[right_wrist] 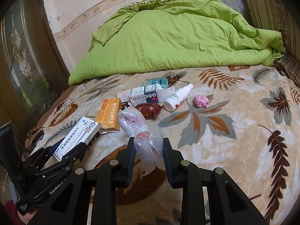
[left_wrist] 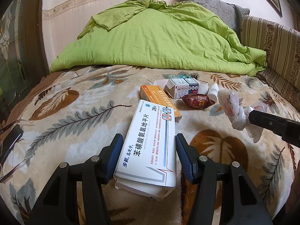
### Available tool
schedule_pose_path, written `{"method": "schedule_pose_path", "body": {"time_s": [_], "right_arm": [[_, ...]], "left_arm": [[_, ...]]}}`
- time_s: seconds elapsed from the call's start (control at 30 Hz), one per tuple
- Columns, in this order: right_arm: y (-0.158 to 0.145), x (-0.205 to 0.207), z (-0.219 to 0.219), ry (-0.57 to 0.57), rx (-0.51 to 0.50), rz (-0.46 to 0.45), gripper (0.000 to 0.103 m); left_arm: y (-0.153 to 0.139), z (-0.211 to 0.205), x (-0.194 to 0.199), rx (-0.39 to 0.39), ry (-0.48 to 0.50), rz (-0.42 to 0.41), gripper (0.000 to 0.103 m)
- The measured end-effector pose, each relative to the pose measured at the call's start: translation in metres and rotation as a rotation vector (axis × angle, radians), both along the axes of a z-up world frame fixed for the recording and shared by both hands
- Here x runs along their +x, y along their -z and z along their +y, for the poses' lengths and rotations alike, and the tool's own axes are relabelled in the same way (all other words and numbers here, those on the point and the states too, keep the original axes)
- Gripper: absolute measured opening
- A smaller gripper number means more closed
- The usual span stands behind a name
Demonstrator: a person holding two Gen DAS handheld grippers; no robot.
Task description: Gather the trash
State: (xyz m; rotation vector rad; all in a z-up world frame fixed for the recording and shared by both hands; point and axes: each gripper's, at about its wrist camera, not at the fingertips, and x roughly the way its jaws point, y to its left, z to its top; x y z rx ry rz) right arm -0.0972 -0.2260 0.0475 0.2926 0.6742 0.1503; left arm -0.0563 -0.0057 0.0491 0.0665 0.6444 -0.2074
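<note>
Left gripper (left_wrist: pixel 148 153) spread wide astride white amlodipine tablet box (left_wrist: pixel 150 150) on leaf-patterned blanket (left_wrist: pixel 75 116), pads apparently clear: likely lined up for pinching. Right gripper (right_wrist: pixel 149 154) parted around crumpled clear plastic bag (right_wrist: pixel 144 140), contact unclear. Remaining litter clustered beyond.

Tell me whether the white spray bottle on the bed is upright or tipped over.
Tipped over. The bottle lies on its side on the blanket, nozzle pointing away toward the green quilt.
</note>
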Motion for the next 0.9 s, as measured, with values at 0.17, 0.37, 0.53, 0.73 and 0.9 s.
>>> {"method": "schedule_pose_path", "body": {"time_s": [0.17,0.37,0.53,0.73,0.9], "right_arm": [[0.0,0.0,0.0,0.0,0.0,-0.001,0.03],[-0.004,-0.005,-0.009,0.019,0.059,-0.006,0.03],[-0.025,-0.04,-0.039,0.08,0.156,-0.05,0.03],[-0.051,-0.117,-0.093,0.178,0.176,-0.084,0.03],[-0.054,-0.202,-0.156,0.352,0.143,-0.049,0.03]], "left_arm": [[0.001,0.001,0.001,0.0,0.002,0.0,0.057],[-0.002,0.002,-0.001,-0.041,0.031,0.001,0.056],[-0.017,-0.008,-0.02,-0.075,0.118,-0.019,0.057],[-0.04,-0.052,-0.059,-0.117,0.313,-0.008,0.056],[-0.063,-0.112,-0.102,-0.156,0.539,0.006,0.057]]}}
